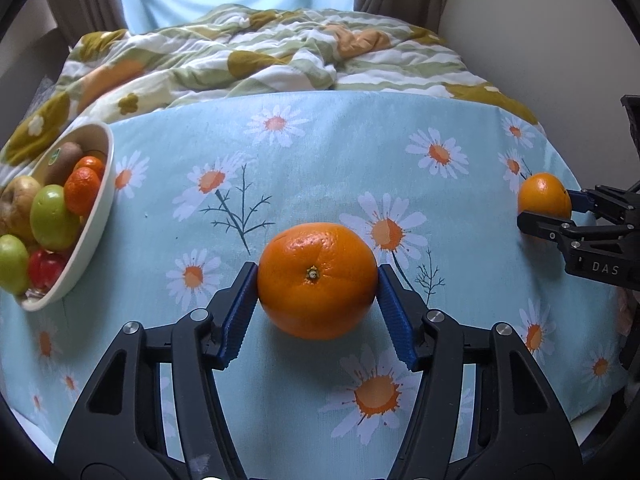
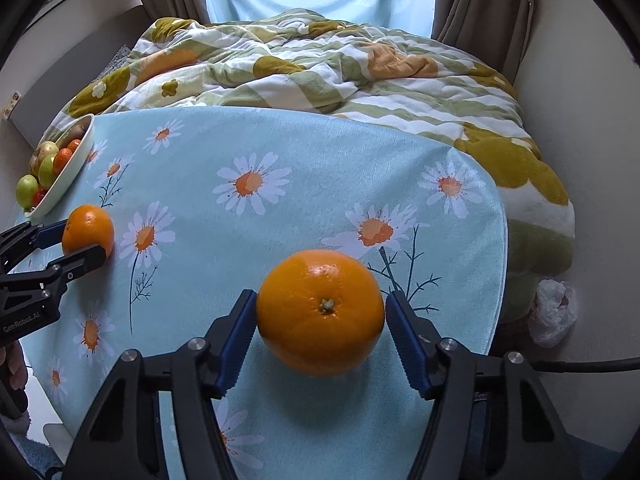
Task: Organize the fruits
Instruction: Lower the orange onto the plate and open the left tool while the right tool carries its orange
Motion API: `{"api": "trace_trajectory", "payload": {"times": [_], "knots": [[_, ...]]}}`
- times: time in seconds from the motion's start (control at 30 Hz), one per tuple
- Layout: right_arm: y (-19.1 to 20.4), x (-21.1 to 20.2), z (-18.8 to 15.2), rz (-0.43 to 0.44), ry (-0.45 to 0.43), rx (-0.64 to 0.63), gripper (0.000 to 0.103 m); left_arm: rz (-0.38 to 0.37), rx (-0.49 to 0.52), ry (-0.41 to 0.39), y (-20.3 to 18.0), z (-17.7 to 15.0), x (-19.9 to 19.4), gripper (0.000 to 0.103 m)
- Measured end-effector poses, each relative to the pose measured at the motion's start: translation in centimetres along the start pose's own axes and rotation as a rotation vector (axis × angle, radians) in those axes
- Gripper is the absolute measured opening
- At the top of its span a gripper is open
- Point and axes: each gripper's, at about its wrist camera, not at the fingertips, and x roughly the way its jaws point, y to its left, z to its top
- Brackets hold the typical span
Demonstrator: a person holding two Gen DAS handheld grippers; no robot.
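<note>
Two oranges lie on a light blue daisy-print cloth (image 1: 320, 152). My left gripper (image 1: 317, 276) has its blue pads against both sides of one orange (image 1: 317, 280), which rests on the cloth; this orange also shows in the right wrist view (image 2: 86, 230). My right gripper (image 2: 320, 312) stands around the other orange (image 2: 320, 312), left pad touching, a thin gap at the right pad; it shows in the left wrist view too (image 1: 544, 194). A white oval bowl (image 1: 94, 216) at the left holds green apples, tangerines, a kiwi and a red fruit.
A rumpled green, white and mustard duvet (image 1: 260, 52) lies behind the cloth. Curtains and a window are at the back. The cloth's right edge drops off (image 2: 500, 240), with a white plastic bag (image 2: 554, 312) on the floor beyond it.
</note>
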Motion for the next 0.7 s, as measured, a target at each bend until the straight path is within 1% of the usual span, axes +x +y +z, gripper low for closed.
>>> {"api": "trace_trajectory", "payload": {"times": [0.1,0.3,0.5,0.7], "knots": [[0.2,-0.1,0.0,-0.006,-0.005,-0.011,0.055,-0.009,-0.003,-0.008,0.1,-0.1,-0.5,0.065],[1.2,-1.3,0.2,0.017,-0.020,-0.018,0.055,-0.014,-0.007,-0.047,0.6,0.1,-2.7,0.065],[3.2,-3.2,1.2,0.035,-0.048,-0.033,0.055,-0.016,-0.019,-0.080,1.8,0.2,-5.1,0.065],[6.2,-5.6,2.5,0.056,-0.082,-0.049,0.055,-0.016,-0.026,-0.099,3.8,0.2,-7.7,0.065]]}}
